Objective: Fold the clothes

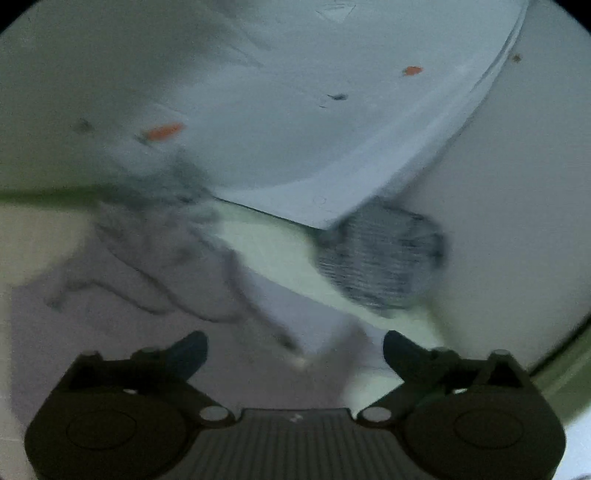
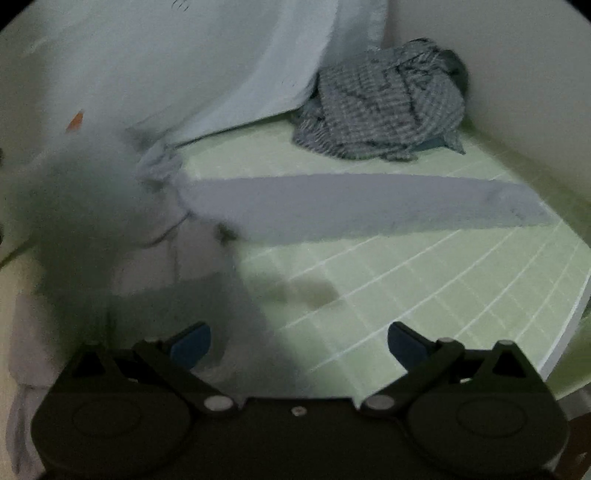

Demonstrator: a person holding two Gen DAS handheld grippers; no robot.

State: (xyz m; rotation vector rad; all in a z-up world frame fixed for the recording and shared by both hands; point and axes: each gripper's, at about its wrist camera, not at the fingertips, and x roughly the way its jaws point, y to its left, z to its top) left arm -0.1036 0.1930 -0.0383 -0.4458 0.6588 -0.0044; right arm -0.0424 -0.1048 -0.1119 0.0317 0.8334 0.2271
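We see left gripper (image 1: 295, 350): black body w/ ribbed centre plate, two round silver screws. Right gripper (image 2: 299, 343): same black build, blue fingertips (image 2: 192, 347).

No readable text, label, brand or number in either view. Only small dark marks, too blurred to read, on the white sheet (image 2: 207, 55) at the top edge of the right wrist view, and faint outline marks on the same sheet (image 1: 338, 11) in the left wrist view.
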